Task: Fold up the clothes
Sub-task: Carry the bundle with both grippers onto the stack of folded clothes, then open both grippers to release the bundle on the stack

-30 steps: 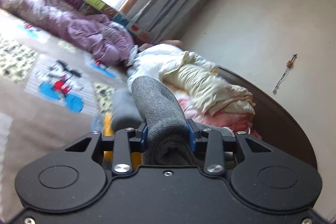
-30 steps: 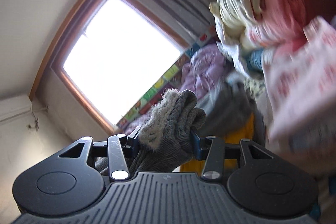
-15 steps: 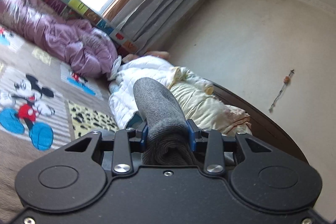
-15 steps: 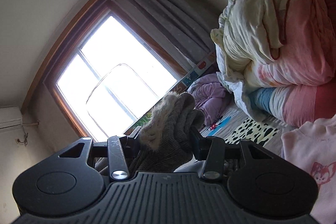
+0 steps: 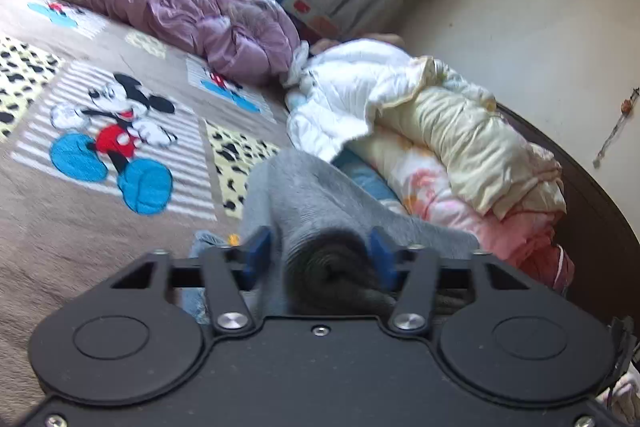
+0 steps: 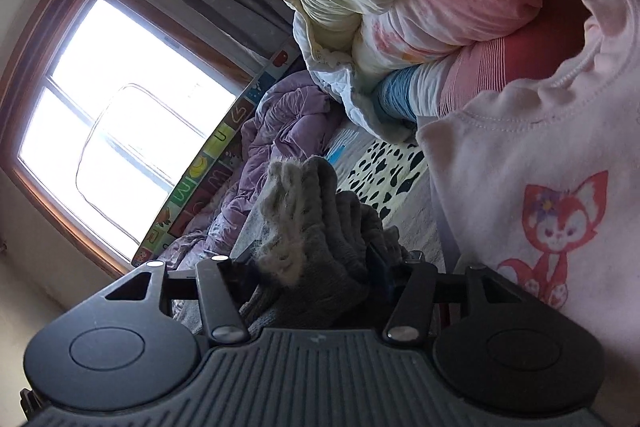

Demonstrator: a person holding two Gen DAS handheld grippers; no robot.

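A grey knitted garment lies rolled between the fingers of my left gripper, low over the bed. The jaws are opening; a gap shows between the left blue pad and the cloth. In the right wrist view another bunch of the same grey knit, with a fluffy pale edge, sits between the fingers of my right gripper. Those jaws are opening too, and the cloth sits loosely in them. A pale pink shirt with a red fox print lies close on the right.
The bed carries a brown blanket with cartoon mouse panels. A crumpled purple quilt lies along the window side. A pile of white, cream and pink quilts rests against the dark headboard. Grey curtains hang beside the window.
Both grippers have sunk toward the bed and their jaws have widened. The grey garment, pinched tight before, now sits loose between them. The pink shirt looms larger in the right view.
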